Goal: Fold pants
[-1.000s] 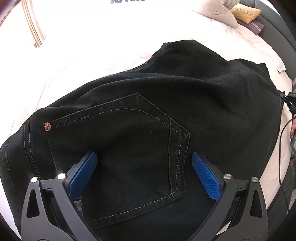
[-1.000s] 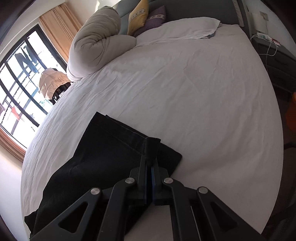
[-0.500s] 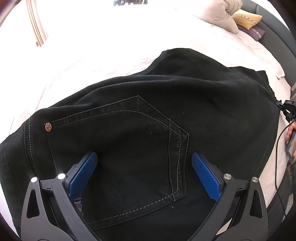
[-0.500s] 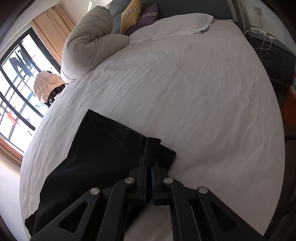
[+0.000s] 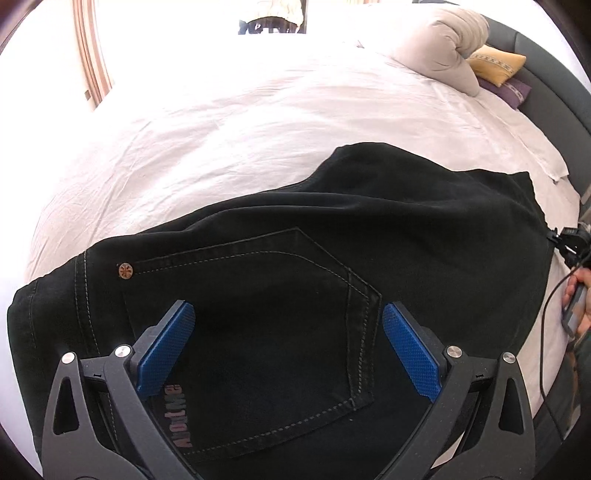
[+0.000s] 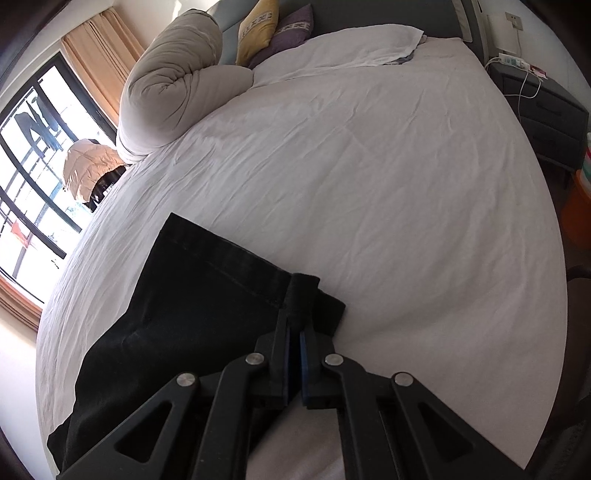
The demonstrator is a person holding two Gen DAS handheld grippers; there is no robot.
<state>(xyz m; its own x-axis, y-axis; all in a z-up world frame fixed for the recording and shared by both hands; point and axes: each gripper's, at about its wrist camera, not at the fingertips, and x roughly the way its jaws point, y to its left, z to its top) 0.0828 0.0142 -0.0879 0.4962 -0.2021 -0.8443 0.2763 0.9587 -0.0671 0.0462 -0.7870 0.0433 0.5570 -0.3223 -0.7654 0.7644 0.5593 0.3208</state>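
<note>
Black denim pants (image 5: 369,240) lie on the white bed sheet (image 5: 221,129), back pocket with light stitching and a copper rivet facing up. My left gripper (image 5: 288,332) hovers over that pocket, its blue pads wide apart and holding nothing. In the right wrist view the pants' leg end (image 6: 192,295) stretches across the sheet, and my right gripper (image 6: 297,325) is shut on a bunched fold of the hem. At the far right of the left wrist view the right gripper's tip (image 5: 565,240) pinches the pants' edge, with a hand (image 5: 576,295) behind it.
A rolled grey duvet (image 6: 173,74) and yellow and purple cushions (image 6: 273,29) sit at the head of the bed. A dark nightstand (image 6: 543,103) with cables stands at the right; a window with curtains (image 6: 37,147) is at the left. Open sheet (image 6: 388,184) spreads beyond the pants.
My left gripper has drawn back and risen a little over the pocket, so more of the bed shows beyond the pants. The right gripper keeps its hold on the hem, hardly moving.
</note>
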